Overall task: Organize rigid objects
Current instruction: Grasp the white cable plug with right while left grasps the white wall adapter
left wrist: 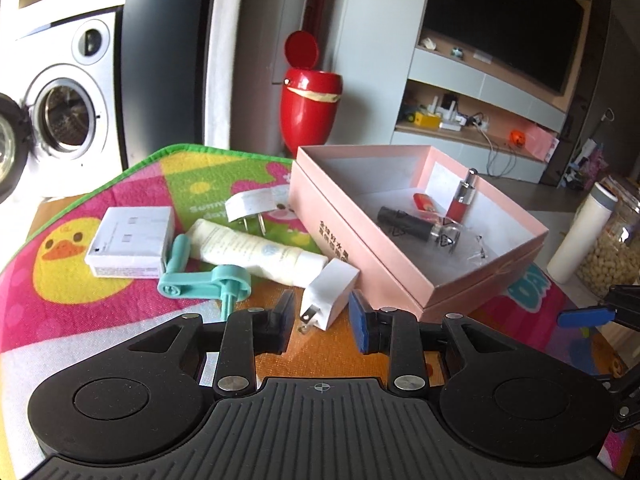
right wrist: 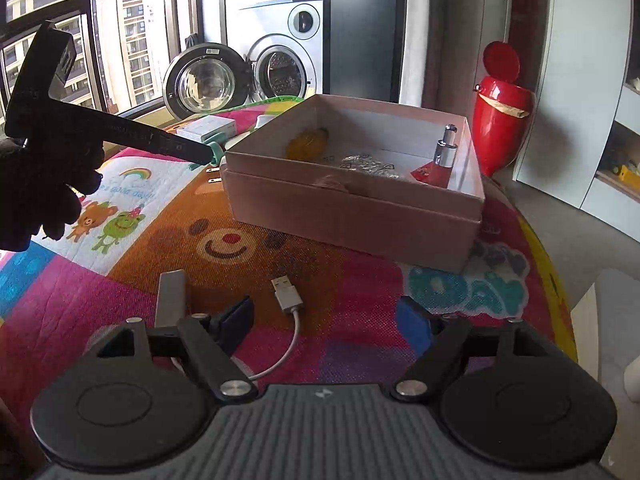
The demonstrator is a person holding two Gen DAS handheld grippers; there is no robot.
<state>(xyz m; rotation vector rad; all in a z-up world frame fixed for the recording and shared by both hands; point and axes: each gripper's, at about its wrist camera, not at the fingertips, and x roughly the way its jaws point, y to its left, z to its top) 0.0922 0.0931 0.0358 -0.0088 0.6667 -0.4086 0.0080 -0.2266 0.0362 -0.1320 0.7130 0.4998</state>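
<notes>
Left wrist: the left hand-held gripper (left wrist: 322,322) is spread around the white charger plug (left wrist: 329,298) beside the pink box (left wrist: 400,276), apparently lining up a grasp. Right wrist: right hand-held gripper (right wrist: 326,326), spread, hovers over the USB cable (right wrist: 287,289)

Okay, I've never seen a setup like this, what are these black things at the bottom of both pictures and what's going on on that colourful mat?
Those black parts are two hand-held grippers, each with a fisheye camera looking forward along its two blue-padded fingers. One picture comes from the left gripper, the other from the right gripper. Both are open and hold nothing.

The left view shows a white plug charger lying just ahead between the fingers, a cream tube, a teal roller tool, a white box and another white plug.

A pink box holds things already sorted, including a red spray bottle and a dark bottle.

In the right view, a USB cable lies before the fingers on the mat.
</notes>
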